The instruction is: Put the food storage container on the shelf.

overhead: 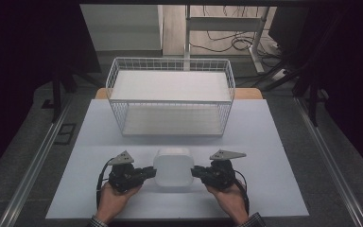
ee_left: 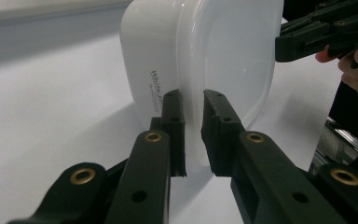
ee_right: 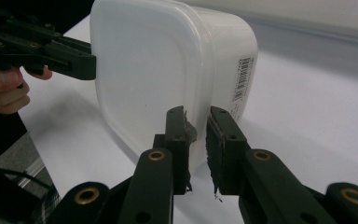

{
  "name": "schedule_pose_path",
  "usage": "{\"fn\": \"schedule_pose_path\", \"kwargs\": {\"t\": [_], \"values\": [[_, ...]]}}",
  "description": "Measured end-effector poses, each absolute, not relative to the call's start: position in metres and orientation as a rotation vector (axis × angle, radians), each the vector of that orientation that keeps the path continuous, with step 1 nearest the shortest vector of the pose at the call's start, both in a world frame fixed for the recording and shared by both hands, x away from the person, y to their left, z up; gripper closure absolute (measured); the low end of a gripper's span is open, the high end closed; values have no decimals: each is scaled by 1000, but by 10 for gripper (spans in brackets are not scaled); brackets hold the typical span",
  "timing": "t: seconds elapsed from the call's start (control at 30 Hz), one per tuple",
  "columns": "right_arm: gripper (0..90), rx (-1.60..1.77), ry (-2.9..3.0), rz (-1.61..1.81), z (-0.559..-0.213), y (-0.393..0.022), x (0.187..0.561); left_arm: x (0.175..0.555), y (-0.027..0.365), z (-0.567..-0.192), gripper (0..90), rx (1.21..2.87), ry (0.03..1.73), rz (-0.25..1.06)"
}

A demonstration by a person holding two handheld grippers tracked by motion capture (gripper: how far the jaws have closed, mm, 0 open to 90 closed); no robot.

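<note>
At frame centre a translucent, smooth, faintly glossy white plastic container (overhead: 172, 169) sits on a matt white tabletop (overhead: 264, 142), flanked by the matt black, brass-riveted left gripper (overhead: 147, 172) and right gripper (overhead: 197, 171), with a white-coated wire basket (overhead: 170, 97) above.

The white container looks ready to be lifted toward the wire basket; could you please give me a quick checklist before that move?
1. Left gripper closed on the rim of the white container: ok.
2. Right gripper closed on the opposite rim: ok.
3. Grips level with each other across the container: ok in the high view.
4. Wire basket open on top, nothing seen inside: ok.
5. Table between container and basket free of obstacles: ok.
6. Grip firmness and container's contents: cannot tell.
</note>
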State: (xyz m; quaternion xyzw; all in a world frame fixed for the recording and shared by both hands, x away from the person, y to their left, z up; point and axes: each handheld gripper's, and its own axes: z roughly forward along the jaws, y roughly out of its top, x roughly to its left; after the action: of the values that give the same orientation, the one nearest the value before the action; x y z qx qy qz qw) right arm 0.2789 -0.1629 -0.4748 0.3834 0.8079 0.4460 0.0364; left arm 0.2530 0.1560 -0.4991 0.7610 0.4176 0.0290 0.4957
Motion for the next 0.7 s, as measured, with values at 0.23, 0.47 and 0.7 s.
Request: {"fn": "schedule_pose_path", "kwargs": {"t": [0.23,0.47,0.7], "values": [[785,1148,2444,1397,-468,-163,286,261,155,-489,798,1825,992,117],[783,1121,2405,1415,-462,-161,302,277,157,-478,798,1816,982,159],[781,1101,2369,1432,-456,-158,326,301,159,-471,799,1799,979,174]]}}
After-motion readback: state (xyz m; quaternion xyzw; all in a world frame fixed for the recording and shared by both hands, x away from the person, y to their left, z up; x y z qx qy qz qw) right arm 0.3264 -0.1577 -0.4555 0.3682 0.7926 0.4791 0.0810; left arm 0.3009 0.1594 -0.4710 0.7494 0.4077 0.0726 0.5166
